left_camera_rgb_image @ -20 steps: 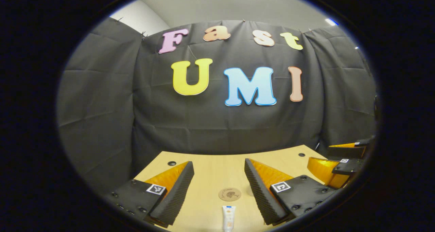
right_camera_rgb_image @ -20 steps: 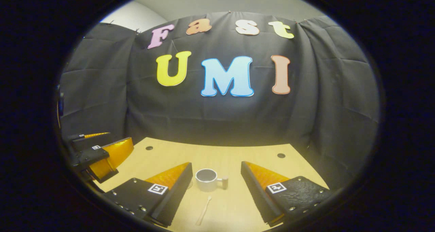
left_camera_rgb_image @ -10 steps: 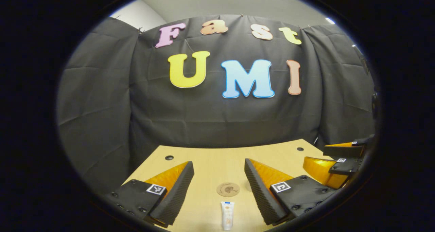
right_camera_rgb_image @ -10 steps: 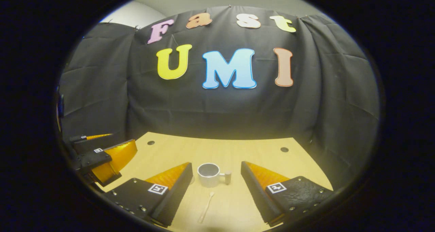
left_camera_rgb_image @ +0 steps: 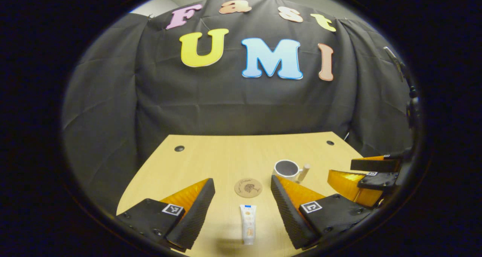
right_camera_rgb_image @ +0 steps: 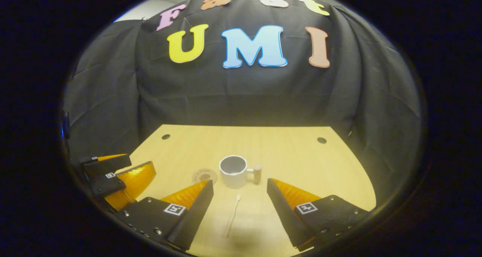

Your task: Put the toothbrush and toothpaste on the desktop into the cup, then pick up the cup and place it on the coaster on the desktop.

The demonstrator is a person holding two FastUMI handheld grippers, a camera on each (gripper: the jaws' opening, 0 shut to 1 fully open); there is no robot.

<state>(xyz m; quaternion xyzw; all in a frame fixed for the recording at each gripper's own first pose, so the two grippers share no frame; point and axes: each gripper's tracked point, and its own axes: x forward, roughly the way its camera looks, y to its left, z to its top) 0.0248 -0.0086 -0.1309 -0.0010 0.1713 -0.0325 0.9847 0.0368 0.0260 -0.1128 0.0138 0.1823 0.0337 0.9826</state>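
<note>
Left gripper [left_camera_rgb_image: 243, 196]: jaws spread wide, nothing between the pads; held above the near edge of the desktop [left_camera_rgb_image: 226, 155]; seen also in the right gripper view [right_camera_rgb_image: 113, 174] at the far left, jaws apart there too.
Right gripper [right_camera_rgb_image: 240, 200]: jaws spread wide, empty; held above the near part of the desktop [right_camera_rgb_image: 293, 151]; seen also in the left gripper view [left_camera_rgb_image: 361, 174] at the right edge, fingers apart.
Toothpaste [left_camera_rgb_image: 247, 229]: white tube lying flat on the desktop, blue end pointing far, in line with the gap between the left gripper's fingers, touching neither.
Coaster [left_camera_rgb_image: 248, 187]: round, brown, printed; flat on the desktop just beyond the toothpaste, bare; in the right gripper view [right_camera_rgb_image: 204, 176] just left of the cup, partly hidden behind a finger.
Cup [right_camera_rgb_image: 233, 171]: white mug, upright, open top, dark inside, handle with a brownish end pointing right; beyond the gap of the right gripper; in the left gripper view [left_camera_rgb_image: 287, 169] right of the coaster.
Toothbrush [right_camera_rgb_image: 233, 215]: thin, pale, lying flat near the cup, head toward it, between the right gripper's fingers, untouched.
</note>
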